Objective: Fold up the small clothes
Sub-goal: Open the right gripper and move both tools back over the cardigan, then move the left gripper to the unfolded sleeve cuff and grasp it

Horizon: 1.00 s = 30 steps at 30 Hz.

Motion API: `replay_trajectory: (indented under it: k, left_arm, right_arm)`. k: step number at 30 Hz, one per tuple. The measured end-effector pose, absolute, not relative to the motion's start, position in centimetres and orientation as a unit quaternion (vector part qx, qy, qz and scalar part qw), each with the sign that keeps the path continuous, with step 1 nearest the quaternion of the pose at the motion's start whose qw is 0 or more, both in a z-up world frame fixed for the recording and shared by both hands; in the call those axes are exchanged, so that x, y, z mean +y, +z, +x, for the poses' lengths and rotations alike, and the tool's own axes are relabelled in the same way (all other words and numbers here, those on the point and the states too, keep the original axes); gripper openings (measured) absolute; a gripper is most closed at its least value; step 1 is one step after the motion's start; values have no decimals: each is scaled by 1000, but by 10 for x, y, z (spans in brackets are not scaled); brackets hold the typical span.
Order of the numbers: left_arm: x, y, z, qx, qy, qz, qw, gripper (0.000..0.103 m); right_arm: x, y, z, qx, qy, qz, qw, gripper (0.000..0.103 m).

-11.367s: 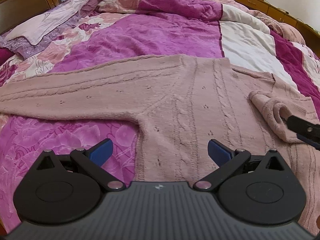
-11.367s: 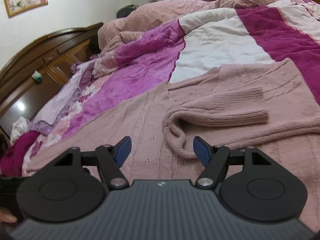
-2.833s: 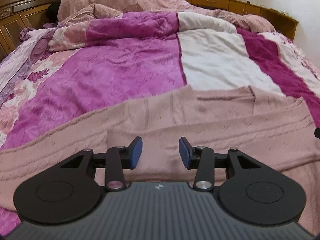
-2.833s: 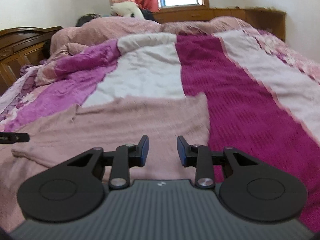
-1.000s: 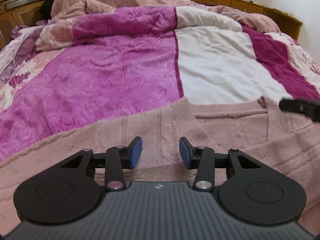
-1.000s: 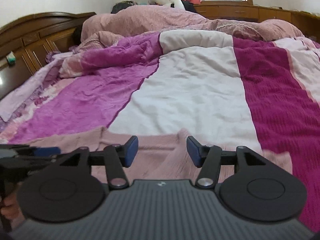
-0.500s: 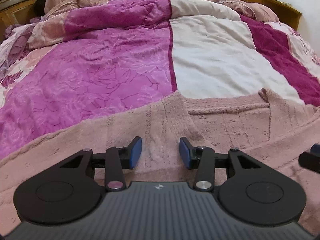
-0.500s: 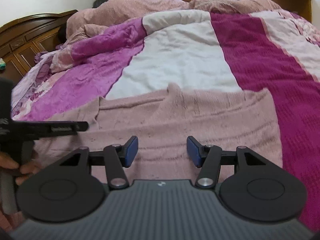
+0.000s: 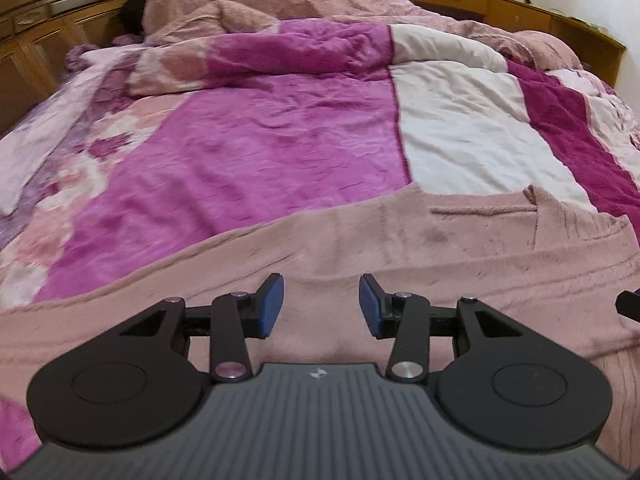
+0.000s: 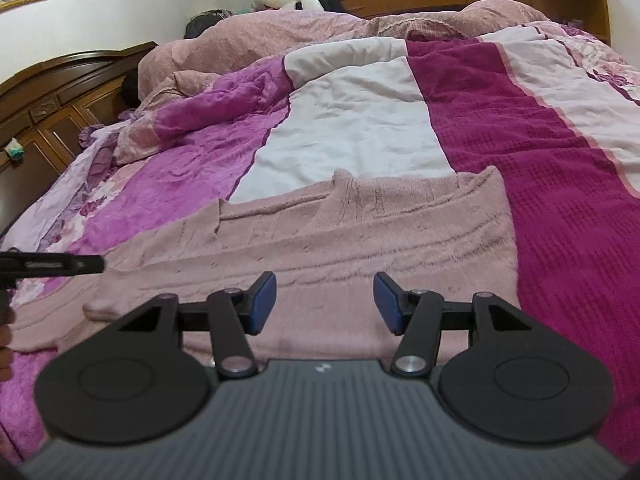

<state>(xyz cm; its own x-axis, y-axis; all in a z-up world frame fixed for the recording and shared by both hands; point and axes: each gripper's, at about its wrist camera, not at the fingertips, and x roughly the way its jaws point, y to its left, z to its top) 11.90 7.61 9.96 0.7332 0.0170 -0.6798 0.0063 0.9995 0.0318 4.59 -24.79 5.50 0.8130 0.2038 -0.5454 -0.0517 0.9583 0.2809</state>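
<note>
Pink cable-knit sweater [image 10: 320,236] lies flat across the near part of the bed [image 10: 360,128], on the magenta-and-white patchwork quilt [image 9: 256,152]. Fuzzy knit, vertical cable ribs, scattered dark specks; it reads as a wide band with one layer lapped over another, far edge stepped with a small raised corner near the white quilt panel. Left gripper [image 9: 321,306] hovers over the sweater's near side, blue pads apart, nothing between them. Right gripper [image 10: 325,303] likewise over the sweater, pads apart, empty. Wooden headboard [image 10: 60,92] beyond the sweater's left end
</note>
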Motion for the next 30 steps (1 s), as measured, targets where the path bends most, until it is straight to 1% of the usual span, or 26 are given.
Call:
replay_trajectory:
  k: [5, 9, 11, 14, 21, 26, 30]
  left_arm:
    - [111, 102, 82, 379, 53, -24, 924, 50]
    - [136, 97, 57, 388, 93, -44, 916, 57]
    - [149, 94, 45, 391, 109, -55, 912, 58]
    - [167, 90, 32, 396, 128, -79, 906, 60]
    - [193, 78, 15, 396, 162, -133, 894, 62]
    - [207, 70, 5, 372, 185, -178, 892, 62]
    - [223, 65, -1, 355, 186, -237, 885, 62]
  right_arm:
    - [-243, 54, 25, 302, 71, 132, 941, 56]
    - [-236, 50, 11, 308, 74, 122, 941, 56]
    - [-234, 48, 6, 312, 75, 118, 940, 56]
    - [-232, 44, 1, 315, 69, 114, 940, 68]
    - [-228, 40, -8, 313, 63, 105, 942, 68]
    - [-227, 37, -14, 313, 63, 104, 942, 68]
    - [-228, 32, -14, 320, 56, 100, 941, 68]
